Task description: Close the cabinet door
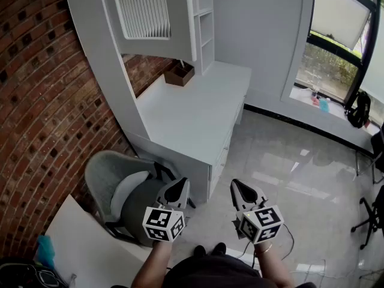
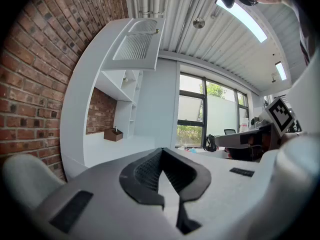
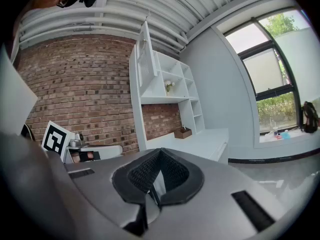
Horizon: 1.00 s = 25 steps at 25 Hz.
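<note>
The white cabinet door point(image 1: 144, 8) with a slatted panel stands swung open above the desk, at the top of the head view. It shows high up as the slatted door point(image 2: 137, 44) in the left gripper view, and nearly edge-on as the door point(image 3: 146, 59) in the right gripper view. My left gripper point(image 1: 180, 185) and right gripper point(image 1: 238, 186) hang side by side low in front of me, over the floor and far short of the cabinet. Both are shut with nothing between the jaws, as the left gripper point(image 2: 161, 150) and right gripper point(image 3: 160, 151) show in their own views.
A white desk point(image 1: 192, 113) runs along the brick wall, with a brown box point(image 1: 180, 75) at its far end and open shelves point(image 1: 205, 23) above. A grey chair point(image 1: 117, 191) stands just left of my left gripper. A white table point(image 1: 84, 245) is at lower left, and windows are at right.
</note>
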Tool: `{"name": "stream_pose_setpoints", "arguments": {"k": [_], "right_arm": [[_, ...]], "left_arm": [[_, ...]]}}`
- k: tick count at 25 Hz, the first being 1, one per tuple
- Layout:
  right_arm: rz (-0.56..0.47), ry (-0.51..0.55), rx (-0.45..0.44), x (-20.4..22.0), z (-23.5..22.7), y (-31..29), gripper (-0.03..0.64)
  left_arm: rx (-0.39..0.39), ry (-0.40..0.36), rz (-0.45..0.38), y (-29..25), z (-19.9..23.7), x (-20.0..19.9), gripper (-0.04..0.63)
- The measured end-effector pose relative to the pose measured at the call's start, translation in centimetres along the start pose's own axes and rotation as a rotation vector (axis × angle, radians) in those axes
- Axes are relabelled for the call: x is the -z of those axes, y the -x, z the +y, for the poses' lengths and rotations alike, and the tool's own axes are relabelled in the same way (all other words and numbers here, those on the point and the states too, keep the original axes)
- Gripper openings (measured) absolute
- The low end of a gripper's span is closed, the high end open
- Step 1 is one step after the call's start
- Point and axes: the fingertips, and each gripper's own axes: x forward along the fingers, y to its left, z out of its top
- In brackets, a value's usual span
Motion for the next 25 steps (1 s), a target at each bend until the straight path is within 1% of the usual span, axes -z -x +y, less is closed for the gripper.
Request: {"name": "stream_pose_setpoints", "arguments": {"k": [8,13,15,18,25], "right_arm": [[-0.002,-0.001,-0.012,-0.3,-0.5,-0.3,0.001],[-0.021,0.012,-0.026,-1.5,-0.9,-1.4,0.000],[-0.039,0.029,-0.032,-2.7,-1.1,-1.9,0.002],[-0.093,0.055,-0.054,-5.8,-1.0,-2.8,0.000],[-0.219,0.166,-0.113,-13.4,0.3,-4.0,0.000]], "left_arm": [[-0.016,0.010,0.026,-0.1,0.5,0.8,0.009],[-0.041,-0.006,0.003,-0.5,1.8,-0.5,0.009],[-0.050,-0.032,-0.017,-0.8,2.3,-1.8,0.009],[-0.050,-0.084,-0.065,-1.6,2.6,-4.9,0.009],[-0.057,-0.208,-0.224,-3.6,2.7,-14.4,0.009]]}}
